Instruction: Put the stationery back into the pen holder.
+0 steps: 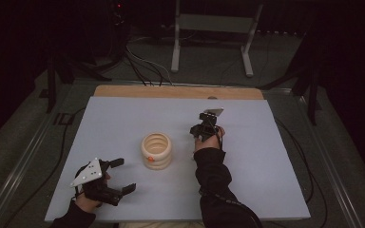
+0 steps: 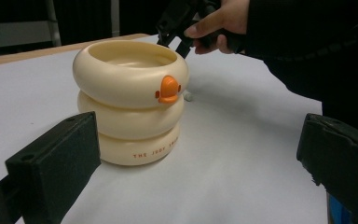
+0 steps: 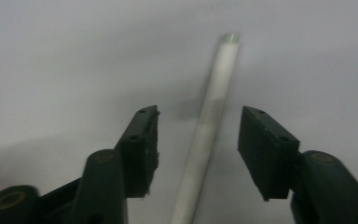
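A cream cup (image 1: 156, 151) shaped like three stacked rings, with a small orange beak (image 2: 168, 88), stands upright in the middle of the pale sheet. To its right my right gripper (image 1: 201, 132) points down at the sheet. In the right gripper view a thin white stick (image 3: 210, 116) lies flat between its jaws, and my right gripper (image 3: 198, 140) is open with a gap on each side of the stick. My left gripper (image 1: 125, 175) rests near the front left, open and empty, and faces the cup (image 2: 130, 98).
The pale grey sheet (image 1: 123, 118) covers a wooden board whose far edge (image 1: 180, 91) shows at the back. Beyond the table are a white stand (image 1: 214, 28) and cables on the floor. A dark sleeve (image 2: 307, 42) reaches across the right side.
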`<state>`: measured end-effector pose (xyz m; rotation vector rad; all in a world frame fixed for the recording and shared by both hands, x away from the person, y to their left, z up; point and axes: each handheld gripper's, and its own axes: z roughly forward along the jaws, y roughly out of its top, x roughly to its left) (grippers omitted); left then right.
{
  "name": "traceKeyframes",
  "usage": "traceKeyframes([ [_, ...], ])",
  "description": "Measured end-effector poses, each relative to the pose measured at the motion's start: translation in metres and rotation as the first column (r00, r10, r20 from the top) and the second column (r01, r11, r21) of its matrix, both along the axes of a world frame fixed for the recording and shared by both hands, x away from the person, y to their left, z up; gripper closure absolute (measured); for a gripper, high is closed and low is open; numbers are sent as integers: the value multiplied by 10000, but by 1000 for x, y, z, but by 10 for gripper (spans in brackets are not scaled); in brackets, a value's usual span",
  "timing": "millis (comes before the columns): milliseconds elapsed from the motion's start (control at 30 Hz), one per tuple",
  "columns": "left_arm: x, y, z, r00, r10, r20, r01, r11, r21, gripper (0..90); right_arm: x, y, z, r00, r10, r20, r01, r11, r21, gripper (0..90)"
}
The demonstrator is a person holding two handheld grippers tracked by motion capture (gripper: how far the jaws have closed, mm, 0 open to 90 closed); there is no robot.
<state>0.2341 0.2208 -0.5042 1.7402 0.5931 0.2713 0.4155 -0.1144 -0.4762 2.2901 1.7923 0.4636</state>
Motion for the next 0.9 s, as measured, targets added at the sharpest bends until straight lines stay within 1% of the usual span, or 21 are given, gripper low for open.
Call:
traceKeyframes([
  [33,0,0,0,10000,7,4,-7,10000,-8,0,1,1,-2,9999,-15,-115,15,10000,-2,484],
  [67,0,0,0,10000,7,4,-7,10000,-8,0,1,2,-3,9999,-17,-156,14,9999,-146,495],
  [100,0,0,0,10000,12,-1,-12,10000,-21,0,2,2,-5,9996,-94,-283,92,9999,-61,497],
  [133,0,0,0,10000,15,-1,-15,10000,-26,0,2,1,-5,9994,-163,-298,162,9999,-50,527],
  [200,0,0,0,10000,31,-8,-31,10000,-31,0,3,1,-5,9991,-206,-372,201,9997,-142,529],
  [300,1,0,0,10000,45,-25,-46,10000,-40,0,7,-2,-7,9965,-442,-712,450,9989,98,550],
  [367,0,0,0,10000,47,-2,-47,10000,-31,0,8,-2,-8,9953,-459,-854,470,9988,111,562],
  [400,0,0,0,10000,52,-3,-52,10000,-37,0,9,-2,-9,9943,-512,-932,521,9986,64,584],
  [433,0,0,0,10000,52,-3,-52,10000,-37,0,9,-2,-9,9943,-512,-932,521,9986,64,584],
  [467,1,0,0,10000,63,-16,-63,10000,-51,0,10,0,-9,9936,-370,-1065,379,9993,67,601],
  [533,0,0,0,10000,84,-15,-84,9999,-60,0,12,1,-10,9918,-340,-1229,355,9993,103,621],
  [567,0,0,1,10000,80,-2,-80,9999,-68,0,13,1,-10,9905,-391,-1318,398,9992,23,626],
  [600,0,1,1,10000,81,12,-81,9999,-73,0,13,0,-10,9896,-481,-1358,502,9987,123,639],
  [667,0,1,1,10000,95,23,-95,9999,-90,0,15,1,-9,9887,-444,-1432,431,9990,-121,651],
  [700,1,1,1,9999,114,-11,-115,9999,-91,0,15,0,-9,9883,-431,-1464,428,9991,-52,677],
  [733,1,1,0,9999,113,-21,-113,9999,-93,0,16,-1,-11,9858,-410,-1627,422,9991,43,689],
  [767,1,1,0,9999,106,-19,-106,9999,-82,0,16,0,-12,9841,-385,-1731,396,9992,30,690],
  [800,1,1,0,9999,106,-19,-106,9999,-82,0,16,0,-12,9841,-385,-1731,396,9992,30,690],
  [833,1,1,1,10000,84,6,-84,9999,-66,0,17,0,-16,9804,-355,-1936,355,9994,-36,697],
  [867,0,1,1,10000,79,30,-79,10000,-61,0,17,-1,-18,9809,-327,-1916,304,9994,-152,702],
  [900,0,1,1,10000,87,39,-86,9999,-76,0,16,-2,-20,9801,-375,-1950,347,9992,-180,728],
])
